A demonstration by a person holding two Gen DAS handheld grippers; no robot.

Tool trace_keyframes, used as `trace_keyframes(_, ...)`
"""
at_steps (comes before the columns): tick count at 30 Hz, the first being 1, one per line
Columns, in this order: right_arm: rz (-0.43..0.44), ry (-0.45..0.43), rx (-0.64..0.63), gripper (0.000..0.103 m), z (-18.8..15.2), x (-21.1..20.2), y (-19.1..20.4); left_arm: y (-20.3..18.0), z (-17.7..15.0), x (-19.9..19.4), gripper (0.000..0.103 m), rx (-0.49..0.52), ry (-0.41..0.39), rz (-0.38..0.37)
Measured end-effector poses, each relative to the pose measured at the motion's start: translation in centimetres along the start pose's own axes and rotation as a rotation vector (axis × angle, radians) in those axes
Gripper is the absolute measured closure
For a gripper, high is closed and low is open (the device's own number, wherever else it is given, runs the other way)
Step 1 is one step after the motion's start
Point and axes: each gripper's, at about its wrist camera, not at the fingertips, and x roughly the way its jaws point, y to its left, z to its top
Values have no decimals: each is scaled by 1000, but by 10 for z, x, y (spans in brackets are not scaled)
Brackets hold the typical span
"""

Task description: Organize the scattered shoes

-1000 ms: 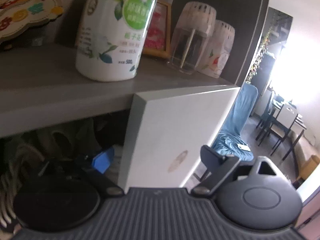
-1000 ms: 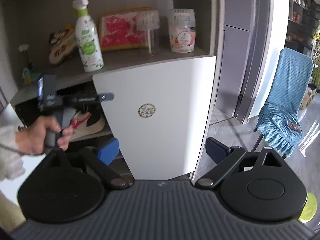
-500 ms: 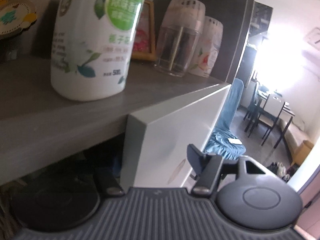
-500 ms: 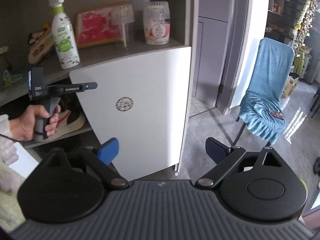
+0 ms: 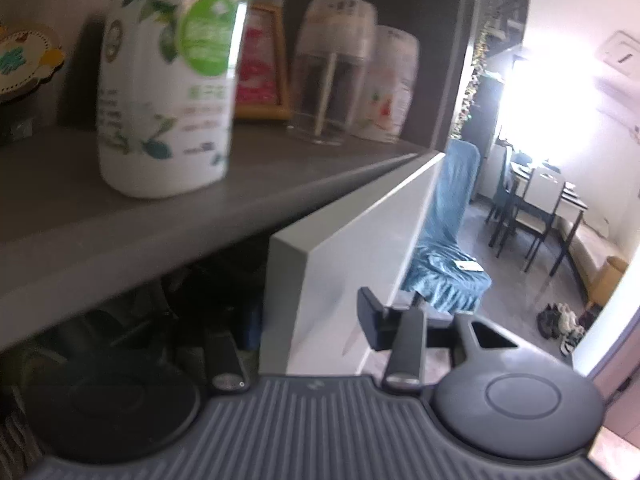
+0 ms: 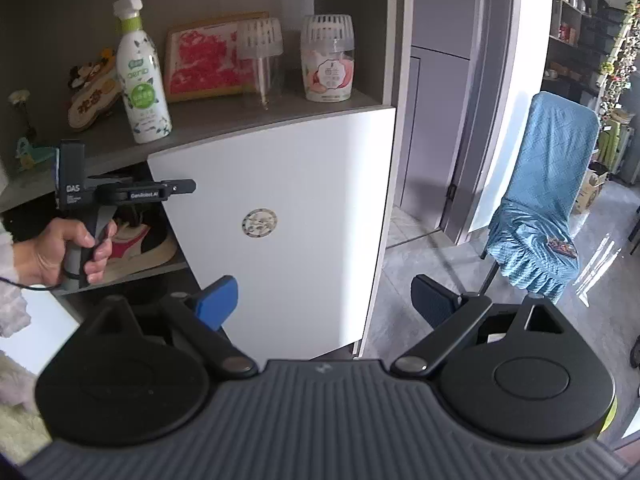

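1. Over the last second my left gripper (image 5: 310,316) has come in onto the free edge of the white cabinet door (image 6: 280,220). Its jaws stood wide a second ago and now stand much narrower, one finger behind the door in the dark and the other against its front face. I cannot tell whether they actually pinch the panel or only straddle it.
2. In the left wrist view the door looks more edge-on than it did a second ago. I cannot tell whether the door has swung or only my camera has moved.
3. My right gripper (image 6: 324,300) hangs back from the cabinet as it did before, jaws wide apart and holding nothing.
4. A red, black and beige sneaker (image 6: 136,246) lies on the inner shelf behind the hand (image 6: 60,248) that holds the left gripper. A small heap of shoes (image 5: 560,324) lies on the floor far off by the doorway.
5. I judge that the left gripper is working the door, not a shoe. The scene fits opening the cabinet to take in the floor shoes, and it fits closing it over the shelved sneaker equally well.
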Motion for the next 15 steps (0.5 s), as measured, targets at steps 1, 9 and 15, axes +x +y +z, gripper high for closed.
trace_keyframes(1,0,1,11,8,-1,1,0,-5,-2,-4,55,9,3,-2)
trace_keyframes(9,1,54,185,8,-17,11,-27,-49,-15,-30,55,55,19,19)
trace_keyframes(15,-4,77,255,8,-36,10,-67,-96,-25,-44,55,35,21,105)
